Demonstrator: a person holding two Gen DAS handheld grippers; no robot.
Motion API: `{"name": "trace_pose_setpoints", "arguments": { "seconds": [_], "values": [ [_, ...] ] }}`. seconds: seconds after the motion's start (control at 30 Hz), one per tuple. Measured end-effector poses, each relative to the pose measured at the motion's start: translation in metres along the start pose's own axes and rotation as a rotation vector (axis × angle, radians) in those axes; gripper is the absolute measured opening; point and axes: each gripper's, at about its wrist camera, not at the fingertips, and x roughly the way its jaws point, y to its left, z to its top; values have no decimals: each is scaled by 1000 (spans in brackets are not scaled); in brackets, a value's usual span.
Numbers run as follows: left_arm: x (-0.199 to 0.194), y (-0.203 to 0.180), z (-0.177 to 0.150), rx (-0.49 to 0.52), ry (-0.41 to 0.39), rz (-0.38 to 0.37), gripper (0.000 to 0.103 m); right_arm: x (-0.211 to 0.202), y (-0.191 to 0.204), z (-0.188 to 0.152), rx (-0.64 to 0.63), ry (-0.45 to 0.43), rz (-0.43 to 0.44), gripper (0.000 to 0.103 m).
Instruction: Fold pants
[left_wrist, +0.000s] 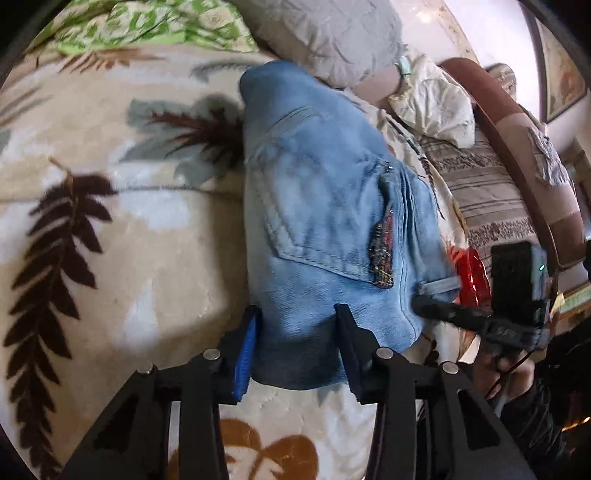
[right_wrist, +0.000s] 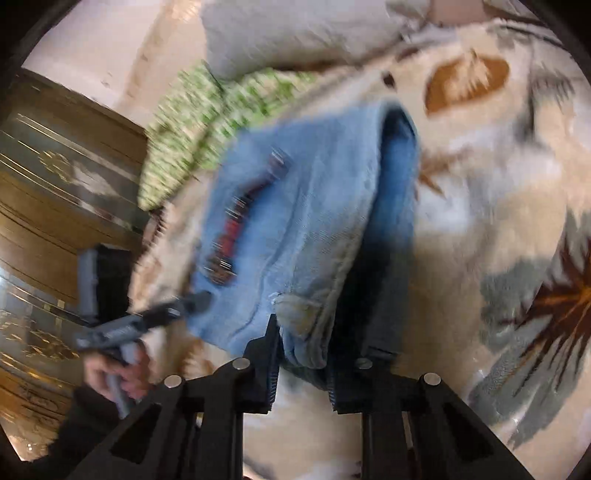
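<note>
Two grippers worked one pair of light blue jeans (left_wrist: 325, 206) spread on a cream blanket (left_wrist: 122, 229) printed with brown and grey leaves. The left gripper (left_wrist: 299, 325) had its fingers (left_wrist: 245, 350) partly closed, with a thick folded end of the denim lying between them; the blue-padded finger touched the cloth on one side and the black finger on the other, so the fold looked pinched. Beyond those fingertips the jeans ran away up the blanket, a back pocket (left_wrist: 317, 236) with a dark red embroidered patch just ahead and to the right of them.

The right gripper (right_wrist: 301, 354) had its fingers (right_wrist: 271, 354) drawn narrow on a bunched edge of the jeans (right_wrist: 295, 221) near the waistband, layers of denim filling the gap between them. From there the cloth stretched forward, its folded darker layer to the right of the fingertips.

In the left wrist view the right gripper (left_wrist: 436, 302) reached the far edge of the denim, to the right of the left fingers, with a red wrapper (left_wrist: 469, 277) just behind it. In the right wrist view, blurred, the left gripper (right_wrist: 195, 299) met the jeans to the left of the right fingers, held by a hand (right_wrist: 122, 373). Green patterned fabric (right_wrist: 207, 122) and a grey pillow (right_wrist: 295, 33) lay past the jeans.
</note>
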Motion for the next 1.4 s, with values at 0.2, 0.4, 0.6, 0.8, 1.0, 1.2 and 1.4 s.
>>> {"name": "trace_pose_setpoints", "arguments": {
  "seconds": [0.2, 0.4, 0.6, 0.8, 1.0, 1.2, 1.4],
  "values": [
    [-1, -4, 2, 12, -2, 26, 50, 4, -7, 3, 18, -25, 14, 21],
    [-29, -22, -11, 109, -112, 138, 79, -22, 7, 1, -20, -50, 32, 35],
    [-42, -54, -40, 418, -141, 262, 93, -47, 43, -17, -288, -90, -147, 76],
    [-22, -65, -55, 690, -133, 452, 92, -31, 53, -33, -522, -58, -295, 74],
    [8, -63, -44, 669, -21, 423, 37, -8, 49, -26, -517, -25, -285, 27],
    [-5, -55, -38, 588, 7, 341, 21, -21, 50, -24, -510, -25, -272, 13],
    [9, -41, -42, 525, 33, 352, 18, -23, 21, -23, -407, -23, -262, 8]
  ]
}}
